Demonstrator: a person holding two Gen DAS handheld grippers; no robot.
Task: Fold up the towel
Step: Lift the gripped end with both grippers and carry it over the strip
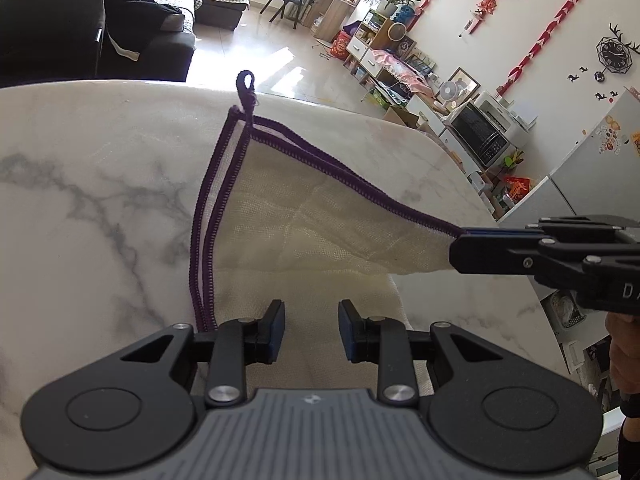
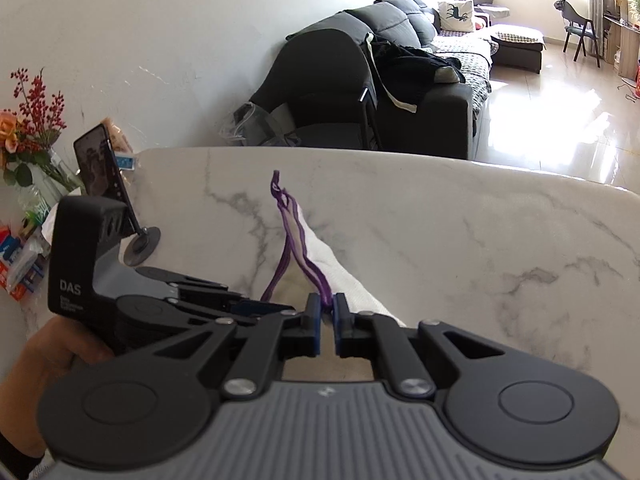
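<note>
Marble table (image 1: 100, 184), purple-edged towel (image 1: 304, 220)

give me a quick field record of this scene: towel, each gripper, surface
towel: cream cloth with purple edging and a hanging loop, partly folded, one corner lifted
right gripper: shut on the towel's purple-edged corner
left gripper: open, over the towel's near edge, pads not pressing on it
surface: white marble table
also on table: phone on stand

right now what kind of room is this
Most likely a home's open living and dining room: a dark sofa, a marble-look table, and a fridge beside a countertop oven.
</note>
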